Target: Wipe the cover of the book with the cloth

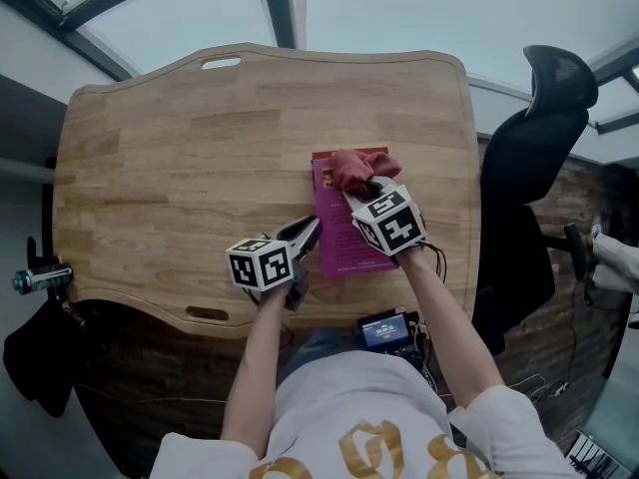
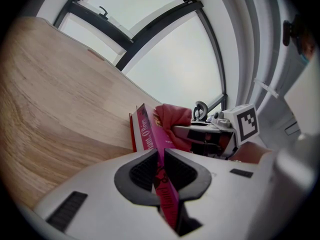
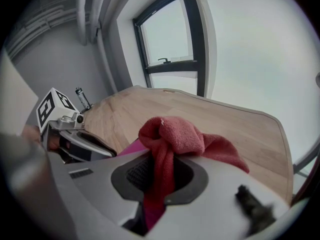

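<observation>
A magenta book (image 1: 339, 230) lies flat on the wooden table (image 1: 180, 158), right of the middle near the front edge. My left gripper (image 1: 311, 234) is shut on the book's left edge; in the left gripper view the cover (image 2: 150, 134) runs between the jaws. My right gripper (image 1: 365, 185) is shut on a bunched red cloth (image 1: 353, 168), which rests on the far end of the book. In the right gripper view the red cloth (image 3: 172, 139) bulges out above the jaws, and the left gripper (image 3: 92, 145) shows at the left.
A black office chair (image 1: 534, 158) stands just past the table's right edge. A small device with a lit screen (image 1: 384, 329) sits at the person's waist. A dark bag (image 1: 40, 352) hangs off the front left corner. Bare wood stretches left and behind the book.
</observation>
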{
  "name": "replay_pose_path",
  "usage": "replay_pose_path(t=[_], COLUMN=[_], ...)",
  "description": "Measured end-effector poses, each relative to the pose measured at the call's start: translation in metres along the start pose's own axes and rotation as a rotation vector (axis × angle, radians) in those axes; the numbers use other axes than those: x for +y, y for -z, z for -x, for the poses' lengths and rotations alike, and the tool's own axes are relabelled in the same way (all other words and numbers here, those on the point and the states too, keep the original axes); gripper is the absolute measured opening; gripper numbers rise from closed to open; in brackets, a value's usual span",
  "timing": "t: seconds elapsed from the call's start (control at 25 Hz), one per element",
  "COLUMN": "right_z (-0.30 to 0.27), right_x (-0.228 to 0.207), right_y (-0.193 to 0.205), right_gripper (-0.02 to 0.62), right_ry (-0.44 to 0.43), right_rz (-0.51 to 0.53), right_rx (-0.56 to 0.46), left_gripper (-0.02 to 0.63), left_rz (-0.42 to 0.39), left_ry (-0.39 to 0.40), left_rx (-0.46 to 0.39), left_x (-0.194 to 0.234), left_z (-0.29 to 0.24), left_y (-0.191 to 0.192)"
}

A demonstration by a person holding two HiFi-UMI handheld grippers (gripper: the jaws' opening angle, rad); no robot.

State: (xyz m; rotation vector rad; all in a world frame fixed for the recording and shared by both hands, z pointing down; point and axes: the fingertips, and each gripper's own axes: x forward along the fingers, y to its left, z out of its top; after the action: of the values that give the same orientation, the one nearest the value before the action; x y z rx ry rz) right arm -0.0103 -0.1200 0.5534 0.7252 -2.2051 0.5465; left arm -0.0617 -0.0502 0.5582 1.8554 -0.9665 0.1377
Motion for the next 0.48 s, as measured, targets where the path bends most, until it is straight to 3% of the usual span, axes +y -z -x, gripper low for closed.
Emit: replay_pose_path(t=[0.48], right_z=[-0.005], right_x=[0.016], right_y=[-0.003], right_gripper=[0.058], right_ry=[-0.027], right_rz=[0.036], right_rx=[-0.008], left_gripper=[0.049], left_rz=[-0.001], left_ry=[0.001], left_rx=[-0.001], left_x=[0.000], left_z=[-0.001], left_y=[0.000])
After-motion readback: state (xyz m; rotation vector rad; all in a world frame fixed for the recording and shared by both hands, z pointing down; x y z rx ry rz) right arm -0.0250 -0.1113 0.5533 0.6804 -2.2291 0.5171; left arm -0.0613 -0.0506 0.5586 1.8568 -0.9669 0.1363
